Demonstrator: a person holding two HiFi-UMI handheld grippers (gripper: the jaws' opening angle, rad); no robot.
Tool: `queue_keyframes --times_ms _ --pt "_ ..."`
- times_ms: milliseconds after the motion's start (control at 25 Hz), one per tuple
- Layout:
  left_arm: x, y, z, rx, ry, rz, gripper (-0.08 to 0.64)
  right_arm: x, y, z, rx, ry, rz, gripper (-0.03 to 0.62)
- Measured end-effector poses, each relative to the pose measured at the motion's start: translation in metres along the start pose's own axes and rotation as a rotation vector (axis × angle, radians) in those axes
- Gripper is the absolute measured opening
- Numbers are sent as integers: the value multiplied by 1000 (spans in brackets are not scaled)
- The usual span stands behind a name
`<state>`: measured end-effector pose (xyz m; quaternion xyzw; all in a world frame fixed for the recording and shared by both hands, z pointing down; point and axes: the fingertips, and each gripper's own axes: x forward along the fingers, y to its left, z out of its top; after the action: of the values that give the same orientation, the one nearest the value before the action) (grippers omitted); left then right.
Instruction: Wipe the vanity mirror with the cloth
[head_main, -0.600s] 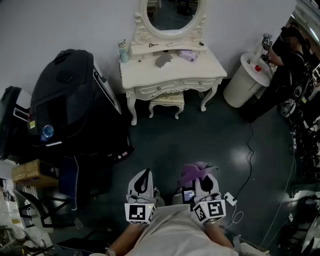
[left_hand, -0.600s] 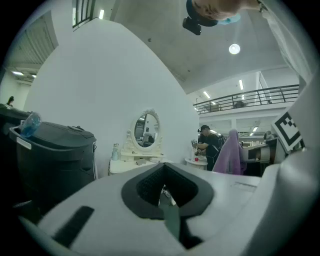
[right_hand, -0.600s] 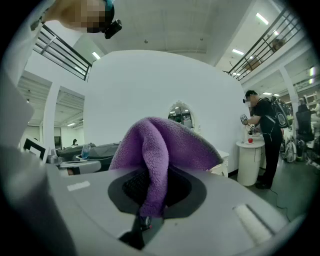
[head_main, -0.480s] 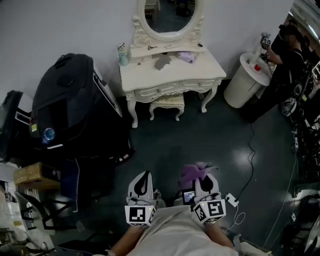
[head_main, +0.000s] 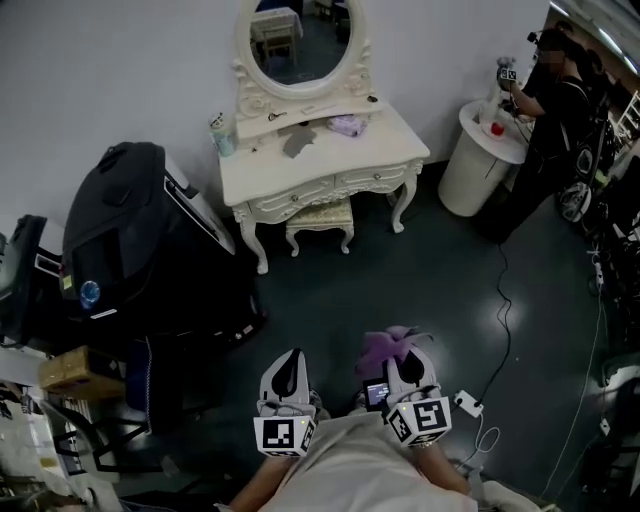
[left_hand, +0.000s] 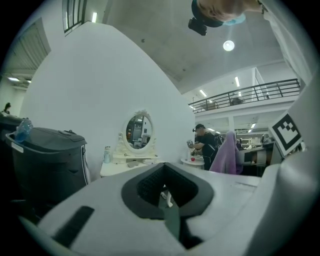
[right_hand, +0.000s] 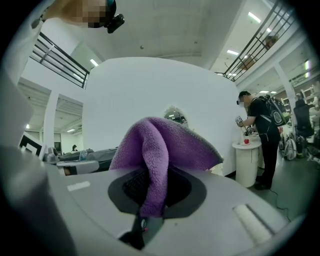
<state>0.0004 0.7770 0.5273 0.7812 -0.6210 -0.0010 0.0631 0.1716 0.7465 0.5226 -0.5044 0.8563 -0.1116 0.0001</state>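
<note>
The oval vanity mirror (head_main: 300, 40) stands on a white dressing table (head_main: 330, 160) against the far wall, well ahead of me; the left gripper view shows the mirror (left_hand: 138, 131) small and distant. My right gripper (head_main: 408, 362) is shut on a purple cloth (head_main: 384, 346), which bulges up between the jaws in the right gripper view as a thick fold (right_hand: 160, 150). My left gripper (head_main: 287, 373) is held close to my body, shut with nothing in it. Both grippers hover over the dark floor, far from the mirror.
A large black machine (head_main: 130, 240) stands left of the table. A stool (head_main: 320, 218) sits under the table. A white round bin (head_main: 478, 150) and a person in black (head_main: 545, 110) are at the right. Cables (head_main: 500, 330) run over the floor on the right.
The view has shifted: the dressing table and mirror now sit lower and further left in the head view. Both grippers stay in the same place near my body.
</note>
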Motion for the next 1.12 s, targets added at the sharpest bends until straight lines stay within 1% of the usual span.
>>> queue_keyframes --times_ms 200,360,440,560,640,720,880,1000,1120 --pt "19 -36 1 15 -5 18 0 -18 -45 13 20 -24 4 57" --pt "35 -65 -8 3 0 23 0 -29 -80 15 32 -23 -3 57" --pt "44 -75 -11 -1 7 20 0 -30 -93 15 43 -22 -7 57" --pt "56 -82 -8 18 14 9 0 -28 -107 13 57 -9 -9 57" --pt "68 -79 -5 15 3 16 0 -18 -114 14 64 -5 -8 57" --pt "81 -71 -5 -8 -8 33 0 -2 -119 17 60 -3 -2 57" --pt "113 -49 -9 -24 -5 43 0 38 -122 17 49 9 2 57" --pt "150 -21 -4 -28 -14 48 0 77 -123 18 40 29 -8 57" --pt "193 11 16 -18 -37 40 0 123 -124 30 31 36 -14 57"
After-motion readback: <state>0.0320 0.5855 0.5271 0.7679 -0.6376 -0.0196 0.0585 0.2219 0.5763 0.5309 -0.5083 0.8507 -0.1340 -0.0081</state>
